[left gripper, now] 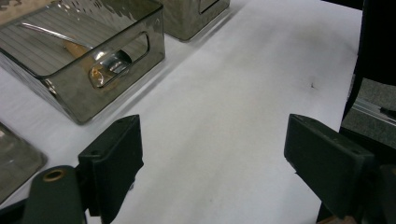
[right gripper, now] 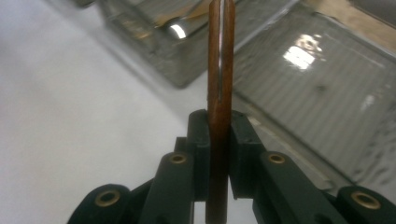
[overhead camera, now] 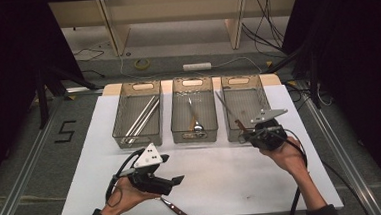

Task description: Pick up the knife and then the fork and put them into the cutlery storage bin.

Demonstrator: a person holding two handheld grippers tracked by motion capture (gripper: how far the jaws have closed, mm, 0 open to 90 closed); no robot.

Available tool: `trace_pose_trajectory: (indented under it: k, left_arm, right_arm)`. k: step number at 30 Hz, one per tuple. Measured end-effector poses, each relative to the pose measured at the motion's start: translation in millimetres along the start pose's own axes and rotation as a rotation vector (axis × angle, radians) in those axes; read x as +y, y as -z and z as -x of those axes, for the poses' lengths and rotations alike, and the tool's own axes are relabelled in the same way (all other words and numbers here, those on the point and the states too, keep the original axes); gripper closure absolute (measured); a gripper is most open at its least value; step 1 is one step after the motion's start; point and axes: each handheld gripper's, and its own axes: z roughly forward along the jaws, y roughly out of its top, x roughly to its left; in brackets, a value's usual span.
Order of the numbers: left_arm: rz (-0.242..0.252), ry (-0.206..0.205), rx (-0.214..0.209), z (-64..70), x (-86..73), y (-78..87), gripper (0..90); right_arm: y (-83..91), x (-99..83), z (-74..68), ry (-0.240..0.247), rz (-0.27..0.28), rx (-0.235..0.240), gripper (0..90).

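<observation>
The wooden-handled knife (right gripper: 219,116) is pinched by its brown handle between the jaws of the right hand-held gripper (right gripper: 219,135), which are pressed tight against its two flat sides. In the high view the blade slants up and to the far left from that gripper, out over the near end of the right bin (overhead camera: 262,90), so the knife hangs above the bin's near rim and has not yet been set inside. The bin looks empty beneath it.

The middle bin (overhead camera: 179,113) holds a wooden-handled spoon (overhead camera: 194,118), and the left bin (overhead camera: 122,121) holds a bundle of metal rods (overhead camera: 141,118). A second wooden-handled knife (overhead camera: 177,212) lies on the white worktop (overhead camera: 223,180) at the near edge, just beside the left hand-held gripper (overhead camera: 175,180). That gripper hovers above the worktop with its jaws spread wide and nothing between them.

The grip sits low on the handle, with most of the knife's length standing out beyond the jaws. The long blade could therefore lever the handle round in the pads if the tip knocks the bin's wall. If let go while the handle is above the rim, the knife could tip back out onto the worktop, or come to rest propped across the edge.
</observation>
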Motion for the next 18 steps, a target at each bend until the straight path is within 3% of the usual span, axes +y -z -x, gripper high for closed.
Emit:
trace_pose_trajectory:
  k: [9,18]
  left_arm:
    - [-0.007,-0.031,0.022,0.6,-5.5,-0.4,17.7]
    - [-0.023,-0.036,0.026,1.5,-9.6,-0.7,17.5]
  right_arm:
    - [-8.6,21.0,39.1,-0.173,-0.014,-0.044,81.5]
    - [-27.1,32.7,56.0,-0.265,-0.049,-0.075,81.5]
